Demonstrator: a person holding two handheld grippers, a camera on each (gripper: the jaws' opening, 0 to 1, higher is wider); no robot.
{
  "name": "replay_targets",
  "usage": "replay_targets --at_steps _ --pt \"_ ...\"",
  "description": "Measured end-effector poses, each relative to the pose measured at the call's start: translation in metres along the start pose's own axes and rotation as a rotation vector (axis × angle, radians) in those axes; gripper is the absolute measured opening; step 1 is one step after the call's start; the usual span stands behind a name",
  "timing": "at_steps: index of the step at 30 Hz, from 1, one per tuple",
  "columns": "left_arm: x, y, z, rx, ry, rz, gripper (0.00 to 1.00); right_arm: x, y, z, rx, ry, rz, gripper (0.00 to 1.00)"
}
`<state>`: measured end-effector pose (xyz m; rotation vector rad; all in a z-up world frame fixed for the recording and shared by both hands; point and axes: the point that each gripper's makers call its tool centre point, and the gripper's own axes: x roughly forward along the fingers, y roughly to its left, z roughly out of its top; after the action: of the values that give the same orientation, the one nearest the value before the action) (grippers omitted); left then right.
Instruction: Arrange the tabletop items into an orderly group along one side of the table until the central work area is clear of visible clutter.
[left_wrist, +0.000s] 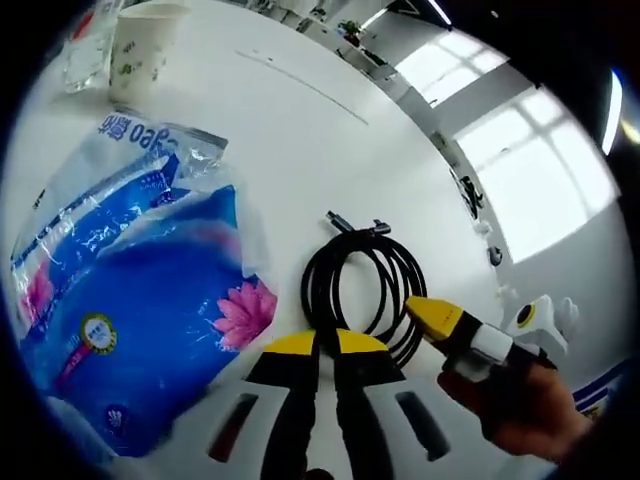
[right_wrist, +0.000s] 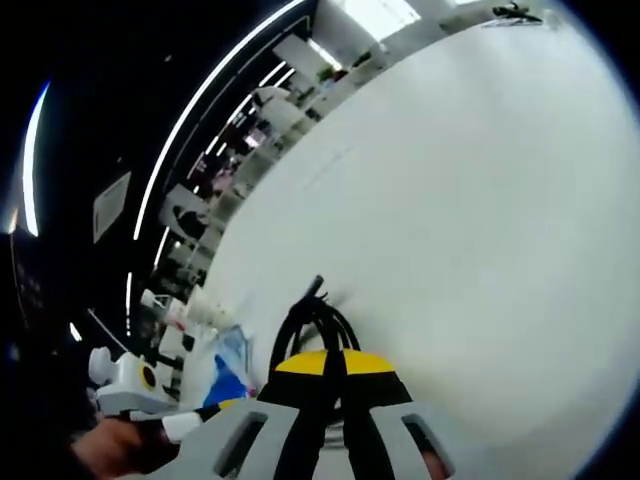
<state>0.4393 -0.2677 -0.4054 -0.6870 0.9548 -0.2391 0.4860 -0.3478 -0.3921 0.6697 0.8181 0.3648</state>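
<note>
Coiled black cable (left_wrist: 362, 290): on the white tabletop (left_wrist: 300, 130), just right of the blue tissue pack (left_wrist: 140, 300). Left hand-held gripper (left_wrist: 327, 345) closed at its near edge; right hand-held gripper (right_wrist: 335, 362) clamped on it, likely to shift it sideward. Paper cup (left_wrist: 145, 45) beyond the pack.

The left gripper view looks steeply down at the white table (left_wrist: 300, 130) from close range, facing windows at two o'clock. The right gripper view skims low across the same table, rolled hard. Both views share the coiled black cable (left_wrist: 365, 285) just ahead.
</note>
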Motion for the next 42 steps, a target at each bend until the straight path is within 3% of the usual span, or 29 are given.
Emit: replay_targets --at_steps 5,11,22,30,33,38,42 --pt "0.008 0.000 0.016 0.001 -0.018 0.012 0.00 0.009 -0.001 0.010 -0.004 0.000 0.003 0.00" --pt "0.013 -0.013 0.019 0.027 -0.028 0.018 0.00 0.015 -0.009 0.018 0.009 0.004 -0.015 0.00" --pt "0.022 -0.013 0.023 0.028 -0.024 0.040 0.00 0.028 -0.022 0.025 -0.036 0.044 -0.044 0.00" --pt "0.023 -0.012 0.024 0.027 -0.021 0.048 0.02 0.023 -0.022 0.025 -0.078 0.043 -0.057 0.03" --pt "0.022 -0.008 0.026 0.026 -0.019 0.052 0.05 0.020 -0.023 0.024 -0.088 0.047 -0.082 0.12" --pt "0.011 -0.012 0.030 0.034 -0.031 0.054 0.06 0.019 -0.027 0.030 -0.100 0.041 -0.081 0.18" --pt "0.004 -0.011 0.037 0.048 -0.040 0.050 0.06 0.006 -0.017 0.035 -0.102 0.021 -0.071 0.18"
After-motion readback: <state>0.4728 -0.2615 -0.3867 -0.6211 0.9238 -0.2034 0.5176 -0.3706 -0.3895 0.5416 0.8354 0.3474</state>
